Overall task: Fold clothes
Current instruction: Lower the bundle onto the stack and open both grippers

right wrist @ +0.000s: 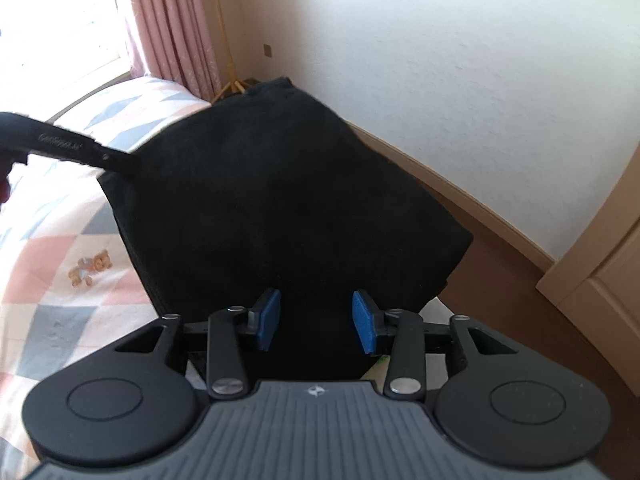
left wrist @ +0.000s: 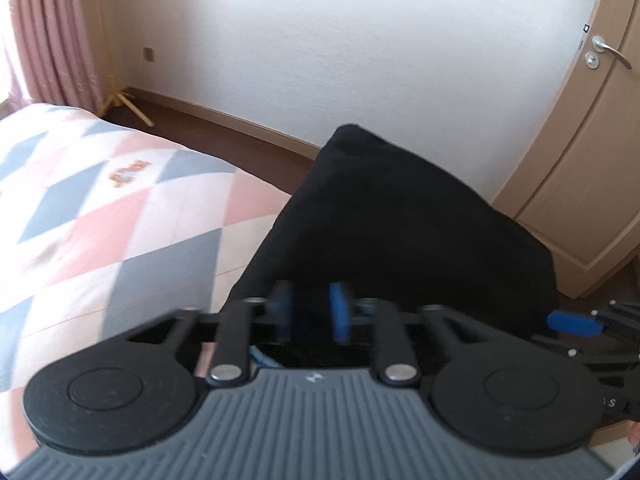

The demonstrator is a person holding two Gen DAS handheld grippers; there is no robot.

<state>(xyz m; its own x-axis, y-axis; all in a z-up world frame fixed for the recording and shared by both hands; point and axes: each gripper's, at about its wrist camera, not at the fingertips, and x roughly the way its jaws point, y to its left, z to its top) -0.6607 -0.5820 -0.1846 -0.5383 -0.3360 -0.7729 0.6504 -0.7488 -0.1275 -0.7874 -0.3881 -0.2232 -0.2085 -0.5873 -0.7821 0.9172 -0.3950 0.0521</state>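
A black garment [left wrist: 400, 232] lies at the edge of the bed, folded into a flat block; it fills the middle of the right wrist view [right wrist: 280, 200]. My left gripper [left wrist: 310, 312] has its blue pads [left wrist: 340, 312] apart, with black cloth between and beyond them; the frame is blurred there. My right gripper [right wrist: 316, 316] is open, blue pads wide apart over the garment's near edge. The left gripper's arm [right wrist: 72, 148] reaches in from the left onto the garment's left corner. The right gripper's blue pad [left wrist: 572, 324] shows at the right edge of the left wrist view.
The bed has a quilt [left wrist: 100, 220] of pink, grey and white diamonds with a small bear print [right wrist: 90, 272]. Beyond lie a brown floor [left wrist: 240, 148], a white wall, pink curtains [left wrist: 52, 32], a yellow stand [left wrist: 120, 100] and a beige door [left wrist: 580, 160].
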